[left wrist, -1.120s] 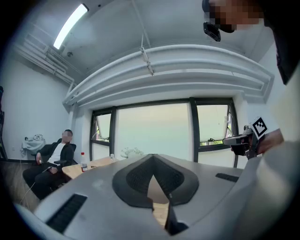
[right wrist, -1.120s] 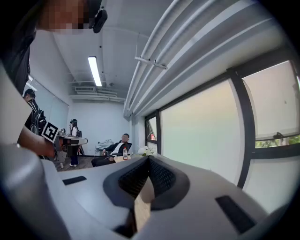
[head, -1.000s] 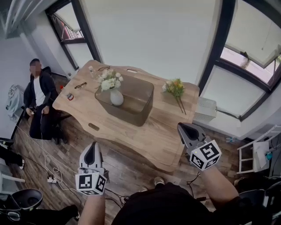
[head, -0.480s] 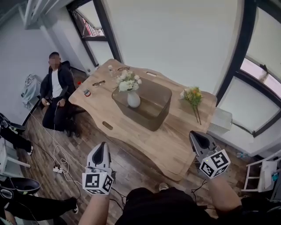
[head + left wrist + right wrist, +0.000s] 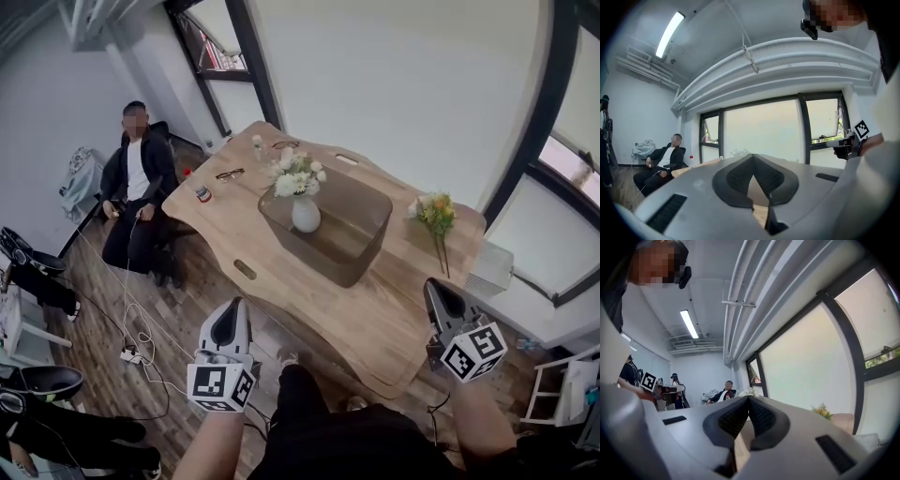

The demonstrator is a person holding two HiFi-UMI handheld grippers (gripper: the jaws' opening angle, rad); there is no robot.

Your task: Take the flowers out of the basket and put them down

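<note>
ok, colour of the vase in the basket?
White vase; shows best in the head view.

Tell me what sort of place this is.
Likely an office or studio room: a large pale wooden table, tall dark-framed windows, a seated person in a dark jacket.

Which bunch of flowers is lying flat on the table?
The yellow bunch beside the basket; the white bunch stands upright in a vase inside it.

seated person (image 5: pixel 136 178) | glasses (image 5: pixel 231 174) on table (image 5: pixel 375 314) | small can, perhaps (image 5: pixel 202 194)
</note>
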